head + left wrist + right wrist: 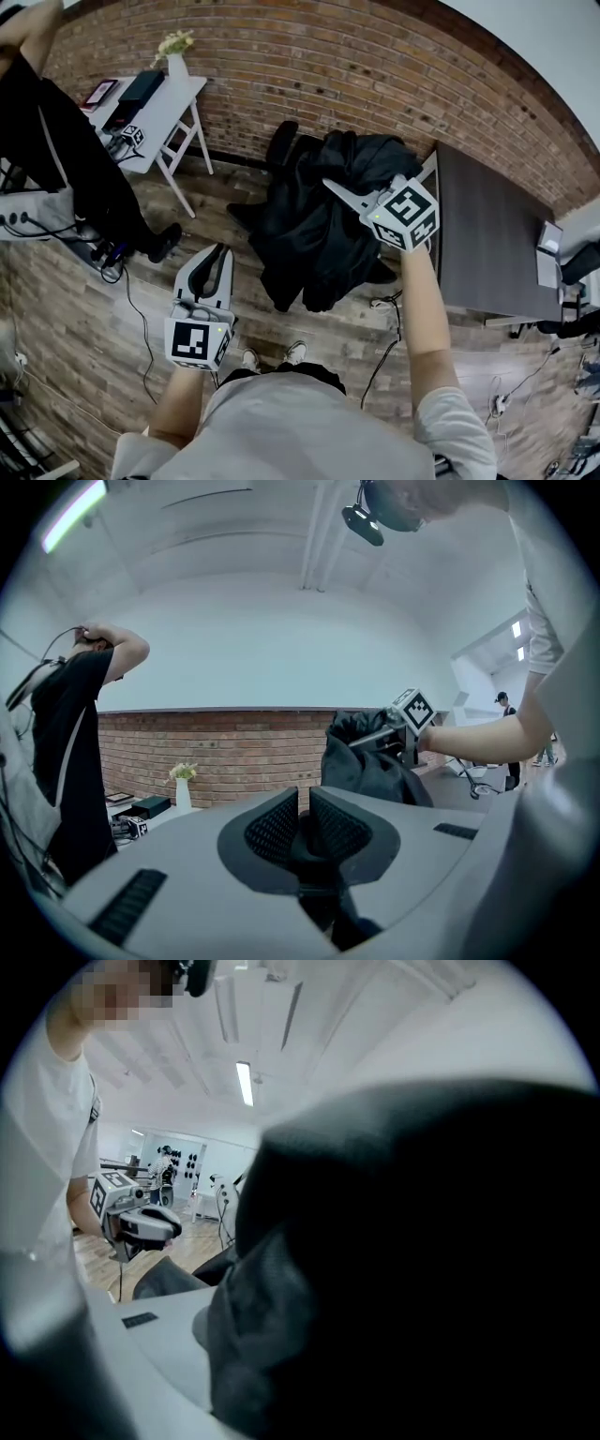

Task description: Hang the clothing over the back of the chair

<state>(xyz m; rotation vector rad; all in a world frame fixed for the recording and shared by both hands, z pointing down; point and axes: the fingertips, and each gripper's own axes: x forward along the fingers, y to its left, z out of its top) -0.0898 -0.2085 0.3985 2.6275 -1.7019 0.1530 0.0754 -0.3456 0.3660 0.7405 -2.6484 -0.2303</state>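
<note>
Two jaws of right gripper (337, 191) pinching clothing (302, 236), left gripper (222, 251) closed

Black clothing (319, 216), reddish brick wall (375, 66), white table (169, 108), brown wood floor (84, 309)

1. Setting: a loft-style lab or studio workroom rather than a home.
2. Shell: a bare brick wall (375, 66), a wooden plank floor (84, 319) and a white vaulted ceiling (281, 592) with a strip light (245, 1084).
3. White table (173, 103): a vase of flowers (178, 64) stands at its far corner, with a dark box (141, 87) and a cube with square markers (132, 136) along its left edge.
4. Cables (131, 300) trail over the floor beside a standing person (66, 141).
5. A dark desk (487, 234) stands by the wall; a distant figure (504, 705) stands in an open white hall beyond.
</note>
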